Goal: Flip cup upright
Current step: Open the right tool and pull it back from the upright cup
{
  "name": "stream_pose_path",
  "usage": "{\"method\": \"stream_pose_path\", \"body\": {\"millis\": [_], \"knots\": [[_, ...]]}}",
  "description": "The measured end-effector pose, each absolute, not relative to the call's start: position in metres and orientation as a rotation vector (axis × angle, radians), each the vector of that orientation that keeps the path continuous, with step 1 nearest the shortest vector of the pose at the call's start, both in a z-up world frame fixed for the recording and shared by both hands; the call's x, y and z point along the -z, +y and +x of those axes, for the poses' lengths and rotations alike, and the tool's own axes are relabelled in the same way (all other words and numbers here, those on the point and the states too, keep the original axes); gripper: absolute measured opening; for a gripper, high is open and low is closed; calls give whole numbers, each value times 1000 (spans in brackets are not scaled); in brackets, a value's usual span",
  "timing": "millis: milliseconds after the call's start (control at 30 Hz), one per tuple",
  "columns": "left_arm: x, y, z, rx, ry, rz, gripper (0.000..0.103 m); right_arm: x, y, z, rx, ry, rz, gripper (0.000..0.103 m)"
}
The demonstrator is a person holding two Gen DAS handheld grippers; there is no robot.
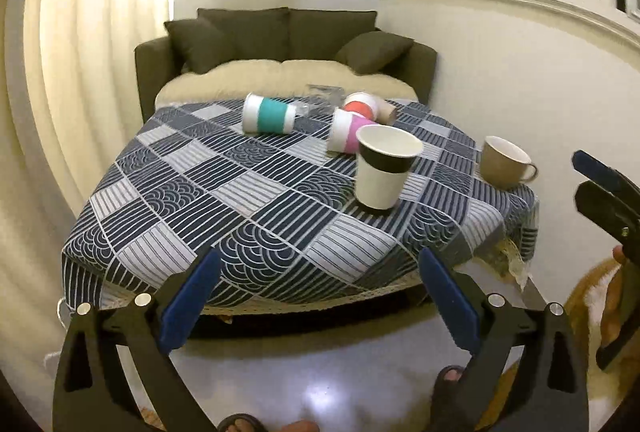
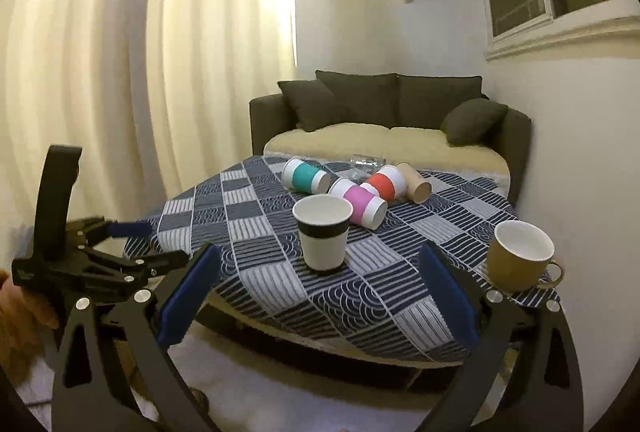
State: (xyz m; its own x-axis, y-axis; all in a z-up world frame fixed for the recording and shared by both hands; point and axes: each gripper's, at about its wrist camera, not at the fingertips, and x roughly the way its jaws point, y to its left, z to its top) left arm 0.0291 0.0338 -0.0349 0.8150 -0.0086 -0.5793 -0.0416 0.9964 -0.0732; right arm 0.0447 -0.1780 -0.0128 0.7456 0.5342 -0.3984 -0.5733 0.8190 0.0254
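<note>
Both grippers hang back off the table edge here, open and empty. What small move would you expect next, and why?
Probably the right gripper advances toward the pink-banded cup, the nearest one lying on its side. The black-banded paper cup and brown mug already stand upright, while the teal-banded cup and red-banded cup lie farther back. The left gripper is open too.

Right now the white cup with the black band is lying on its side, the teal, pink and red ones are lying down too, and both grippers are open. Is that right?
Not quite. The white cup with the black band stands upright, mouth up, as the right wrist view shows. The teal cup, pink cup and red cup do lie on their sides, and the left gripper and right gripper are both open.
</note>
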Motion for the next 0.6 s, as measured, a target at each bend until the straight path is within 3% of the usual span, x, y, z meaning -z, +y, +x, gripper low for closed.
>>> {"method": "stream_pose_path", "body": {"millis": [600], "knots": [[23, 24, -7, 38, 591, -85, 96, 17, -189, 25, -703, 398, -128, 98]]}}
